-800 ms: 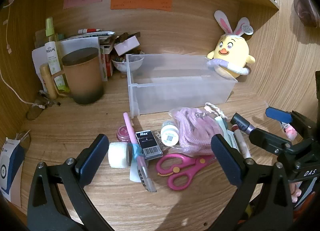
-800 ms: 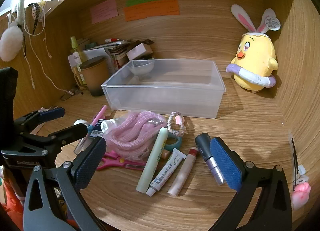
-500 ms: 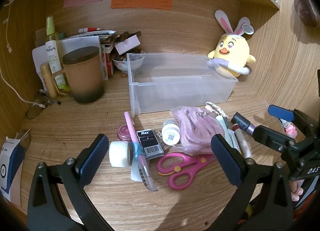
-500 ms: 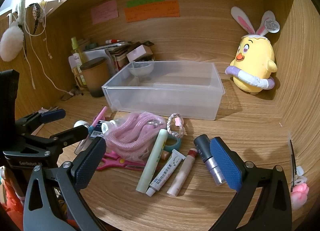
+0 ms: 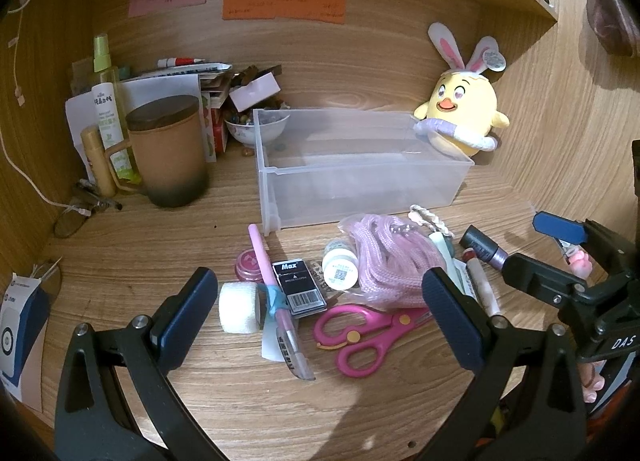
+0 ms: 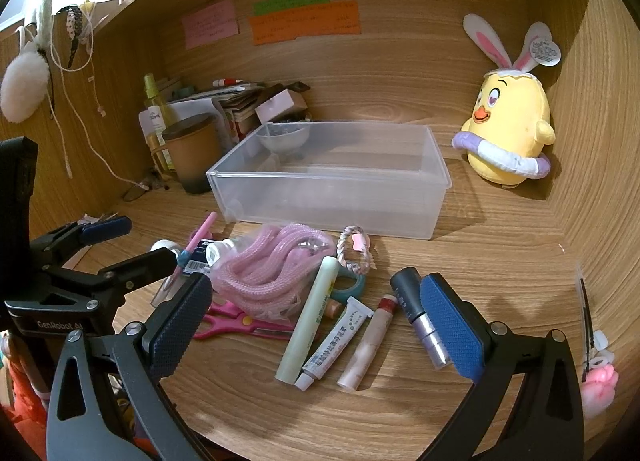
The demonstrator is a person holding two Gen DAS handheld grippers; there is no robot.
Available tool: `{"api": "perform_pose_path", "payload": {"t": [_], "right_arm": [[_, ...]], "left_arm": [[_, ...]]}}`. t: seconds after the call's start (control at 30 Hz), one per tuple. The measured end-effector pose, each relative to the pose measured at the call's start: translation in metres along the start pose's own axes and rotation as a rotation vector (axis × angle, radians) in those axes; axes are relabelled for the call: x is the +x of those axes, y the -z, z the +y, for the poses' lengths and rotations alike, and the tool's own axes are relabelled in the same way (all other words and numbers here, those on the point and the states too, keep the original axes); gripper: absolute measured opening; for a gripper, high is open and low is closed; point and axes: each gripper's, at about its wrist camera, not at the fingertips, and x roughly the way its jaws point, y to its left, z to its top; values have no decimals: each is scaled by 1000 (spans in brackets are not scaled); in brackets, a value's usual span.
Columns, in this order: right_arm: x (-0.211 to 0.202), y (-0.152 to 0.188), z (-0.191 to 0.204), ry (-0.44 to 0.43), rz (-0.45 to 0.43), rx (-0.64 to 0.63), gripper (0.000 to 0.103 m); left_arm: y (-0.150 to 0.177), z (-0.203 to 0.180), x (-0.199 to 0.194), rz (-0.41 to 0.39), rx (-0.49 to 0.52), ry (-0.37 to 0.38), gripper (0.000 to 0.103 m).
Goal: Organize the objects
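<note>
The left wrist view alone shows the left end of the clutter: a white tape roll (image 5: 239, 307), a black Max staple box (image 5: 298, 287), a round pink pot (image 5: 249, 263) and a white-lidded jar (image 5: 340, 270), all lying low in the centre of the frame, with the pink scissors (image 5: 360, 331) in full below them. The right wrist view alone shows the tubes in full at lower centre: a pale green tube (image 6: 314, 315), a white ointment tube (image 6: 335, 343), a pink lip tube (image 6: 370, 341) and a dark-capped purple tube (image 6: 420, 317), side by side on the wooden desk (image 6: 500, 261). Both views show the bagged pink cord (image 5: 390, 261) at the middle of the heap.

The clear plastic bin (image 6: 332, 177) stands at centre frame just behind the heap, and nothing can be seen inside it. Behind its left corner a small white bowl (image 5: 256, 129) holds small dark bits. A brown lidded mug (image 5: 168, 151) stands at middle left, shut.

The left gripper (image 5: 320, 317) hovers over the scissors with fingers spread wide and nothing between them. The right gripper (image 6: 316, 331) hangs over the tubes, spread equally wide and gripping nothing.
</note>
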Motion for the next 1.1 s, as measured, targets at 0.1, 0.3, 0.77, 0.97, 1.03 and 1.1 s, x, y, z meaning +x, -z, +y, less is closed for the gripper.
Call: {"api": "perform_pose_path", "payload": {"t": [0.1, 0.3, 0.77, 0.97, 1.03, 1.1], "right_arm": [[0, 0, 1, -1, 1, -1, 103], [1, 0, 1, -4, 3, -1, 103], [4, 0, -12, 15, -6, -5, 102], [12, 1, -42, 57, 27, 22, 82], [14, 4, -54, 74, 40, 35, 74], [20, 7, -64, 83, 63, 55, 67]], "left_arm": [[0, 0, -1, -1, -2, 0, 103], [-1, 1, -1, 4, -7, 4, 103], [-4, 24, -6, -29, -35, -18, 87], [-3, 47, 2, 11, -75, -55, 75], [0, 53, 6, 31, -87, -59, 71], [4, 60, 12, 61, -106, -54, 66]]}}
